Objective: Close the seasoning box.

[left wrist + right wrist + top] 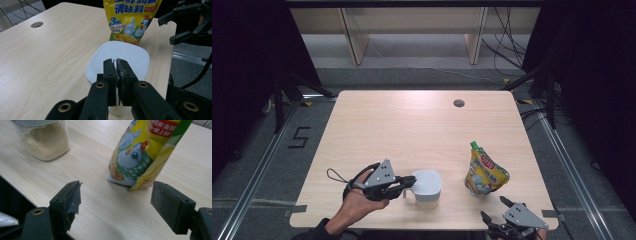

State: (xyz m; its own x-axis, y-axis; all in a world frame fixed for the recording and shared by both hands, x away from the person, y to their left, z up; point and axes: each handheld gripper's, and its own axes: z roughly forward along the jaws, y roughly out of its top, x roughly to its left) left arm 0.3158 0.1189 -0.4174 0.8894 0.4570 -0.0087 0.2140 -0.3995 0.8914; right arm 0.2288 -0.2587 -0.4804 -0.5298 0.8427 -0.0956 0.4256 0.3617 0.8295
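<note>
High view, lidding stage judged: wooden table (377,125); yellow seasoning pouch (484,172) upright at right; lidded jar of granules (427,186) near front edge (left gripper (411,182) pinched nearly shut at its lid rim); right gripper (493,209) agape, needing next to advance onto the pouch.

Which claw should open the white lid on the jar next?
The left claw, probably. It sits right at the white lid of the jar, jaws nearly together. The right claw waits open at the table's near edge, facing the yellow pouch.
</note>
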